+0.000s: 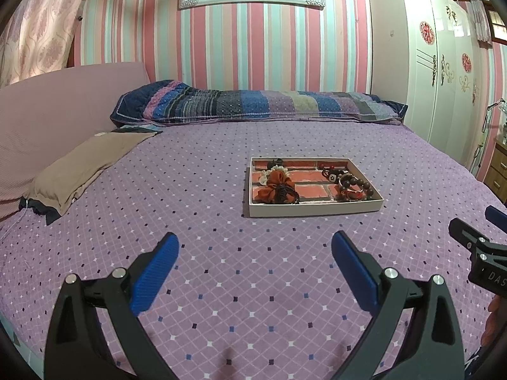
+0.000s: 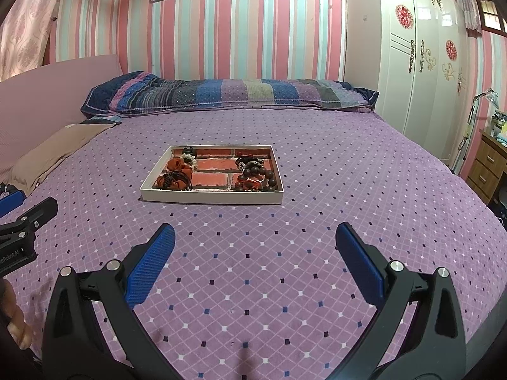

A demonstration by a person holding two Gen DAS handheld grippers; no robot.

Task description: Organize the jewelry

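Observation:
A shallow white tray [image 1: 313,209] [image 2: 209,197] with a brick-pattern floor lies on the purple bed. Orange scrunchies and dark hair ties [image 1: 276,186] [image 2: 176,175] fill its left side. Dark bead bracelets [image 1: 350,186] [image 2: 255,175] are heaped at its right side. My left gripper [image 1: 255,247] hovers open over the bedspread, short of the tray, with nothing between its blue pads. My right gripper [image 2: 255,237] is open too, likewise near the bed's front and apart from the tray. Each gripper shows at the edge of the other's view.
A patchwork quilt [image 1: 253,103] lies folded along the striped wall. A brown pillow [image 1: 85,164] rests at the left beside a pink headboard [image 1: 63,101]. A white wardrobe [image 2: 421,72] and a wooden drawer unit [image 2: 488,164] stand right of the bed.

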